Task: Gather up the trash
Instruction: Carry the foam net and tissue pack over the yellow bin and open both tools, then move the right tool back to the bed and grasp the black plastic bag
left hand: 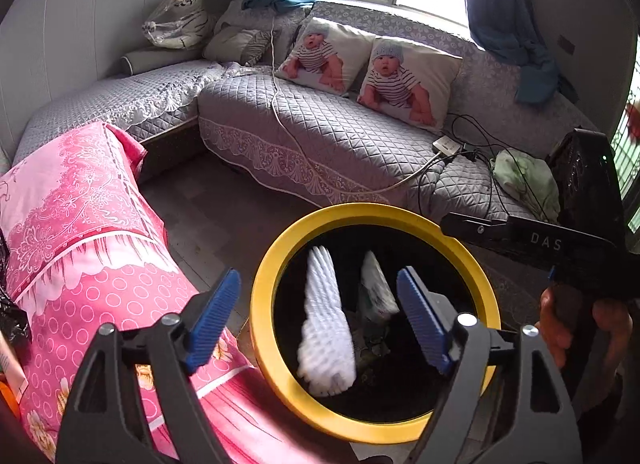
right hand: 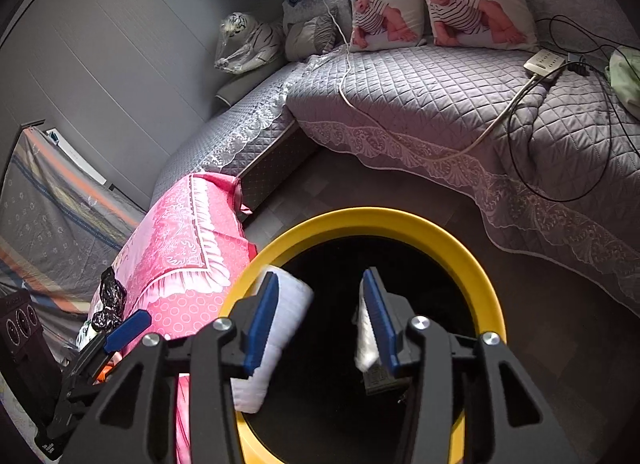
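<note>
A round bin with a yellow rim (left hand: 360,214) and a black inside stands on the floor under both grippers. My left gripper (left hand: 320,320) is open above its mouth. A white ribbed foam sleeve (left hand: 326,328) hangs blurred in the gap, touching neither pad. A smaller white scrap (left hand: 376,288) is blurred beside it. In the right wrist view my right gripper (right hand: 320,322) is open over the same rim (right hand: 400,220). The foam sleeve (right hand: 280,336) shows past its left finger and the white scrap (right hand: 364,338) lies loose against the right pad. A hand (left hand: 576,324) holds the right gripper's black housing (left hand: 540,242).
A pink floral cloth (left hand: 80,224) covers a surface close on the bin's left, with a crumpled black bag (right hand: 108,300) on it. A grey quilted sofa (left hand: 320,132) runs behind, carrying a power strip (left hand: 446,144), cables and cushions. Dark floor (left hand: 224,216) lies between.
</note>
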A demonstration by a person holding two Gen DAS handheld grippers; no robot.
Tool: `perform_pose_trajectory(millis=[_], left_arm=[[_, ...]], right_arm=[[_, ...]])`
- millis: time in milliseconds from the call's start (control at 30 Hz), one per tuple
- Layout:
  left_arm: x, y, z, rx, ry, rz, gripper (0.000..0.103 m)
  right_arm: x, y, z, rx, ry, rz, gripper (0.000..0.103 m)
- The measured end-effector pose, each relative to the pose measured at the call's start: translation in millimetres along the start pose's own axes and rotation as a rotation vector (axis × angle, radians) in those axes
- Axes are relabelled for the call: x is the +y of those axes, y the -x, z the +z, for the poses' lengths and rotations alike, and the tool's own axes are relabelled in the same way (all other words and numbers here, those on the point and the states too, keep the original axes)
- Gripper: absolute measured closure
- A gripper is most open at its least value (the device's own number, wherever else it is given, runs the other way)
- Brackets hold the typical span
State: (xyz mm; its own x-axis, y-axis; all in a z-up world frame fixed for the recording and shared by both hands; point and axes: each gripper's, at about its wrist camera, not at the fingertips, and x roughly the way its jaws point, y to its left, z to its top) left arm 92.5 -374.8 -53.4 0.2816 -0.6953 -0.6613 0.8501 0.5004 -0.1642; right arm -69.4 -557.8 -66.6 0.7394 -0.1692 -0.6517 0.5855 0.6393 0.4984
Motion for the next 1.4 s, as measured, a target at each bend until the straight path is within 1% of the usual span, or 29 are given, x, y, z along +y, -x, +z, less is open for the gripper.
perform_pose_trajectory(millis=[67,133,167,233,267,333,400,467,533,567,633,700,767,800,900,1033,1133,1200,1267,1300,1367,1400], left_arm=[[6,6,0,-0.016,0.019,0.014,0.014],[12,14,0,-0.040,0.027,0.061,0.009],[17,20,-1,-0.053,0.038,0.089,0.008],[32,30,-3,-0.054,0.073,0.114,0.008],[41,36,-5,-0.053,0.092,0.124,0.008],[62,52,-11,-0.056,0.132,0.165,0.008],[83,70,-20,-0.051,0.166,0.208,0.008],[105,92,-33,-0.061,0.189,0.225,0.008],[125,118,-50,-0.071,0.216,0.273,0.008],[135,132,-58,-0.075,0.234,0.287,0.008],[156,161,-78,-0.090,0.277,0.313,0.008],[175,190,-101,-0.107,0.317,0.366,0.008],[191,215,-120,-0.118,0.345,0.427,0.008],[199,227,-130,-0.124,0.363,0.469,0.008],[221,260,-159,-0.143,0.430,0.560,0.008],[246,292,-189,-0.157,0.511,0.641,0.008],[263,309,-204,-0.169,0.578,0.641,0.008],[270,315,-210,-0.178,0.611,0.637,0.008],[272,317,-214,-0.180,0.623,0.643,0.008],[274,317,-216,-0.178,0.626,0.641,0.008],[275,316,-217,-0.175,0.628,0.633,0.008],[275,313,-215,-0.174,0.625,0.628,0.008]], right_arm=[[2,6,0,-0.020,0.011,-0.018,0.061],[6,10,-1,-0.042,0.034,-0.023,0.058],[9,12,-2,-0.047,0.042,-0.009,0.055],[19,13,-6,-0.053,0.073,0.040,0.046],[26,13,-7,-0.058,0.089,0.070,0.043],[41,13,-10,-0.073,0.119,0.122,0.030],[61,12,-12,-0.084,0.149,0.194,0.021],[83,7,-16,-0.074,0.172,0.267,0.013],[109,-3,-20,-0.027,0.210,0.327,0.013],[124,-10,-23,0.000,0.237,0.340,0.013],[159,-25,-33,0.048,0.318,0.369,0.013],[200,-40,-47,0.087,0.427,0.400,0.013],[245,-56,-67,0.142,0.565,0.396,0.013],[266,-63,-75,0.169,0.610,0.405,0.013],[326,-91,-95,0.261,0.703,0.425,0.013],[387,-124,-112,0.308,0.800,0.404,0.013],[416,-151,-119,0.360,0.823,0.366,0.013],[425,-165,-121,0.396,0.817,0.356,0.017],[432,-177,-123,0.416,0.814,0.333,0.018],[434,-182,-124,0.428,0.810,0.321,0.021],[437,-193,-127,0.466,0.803,0.311,0.021],[438,-197,-129,0.474,0.807,0.294,0.026]])
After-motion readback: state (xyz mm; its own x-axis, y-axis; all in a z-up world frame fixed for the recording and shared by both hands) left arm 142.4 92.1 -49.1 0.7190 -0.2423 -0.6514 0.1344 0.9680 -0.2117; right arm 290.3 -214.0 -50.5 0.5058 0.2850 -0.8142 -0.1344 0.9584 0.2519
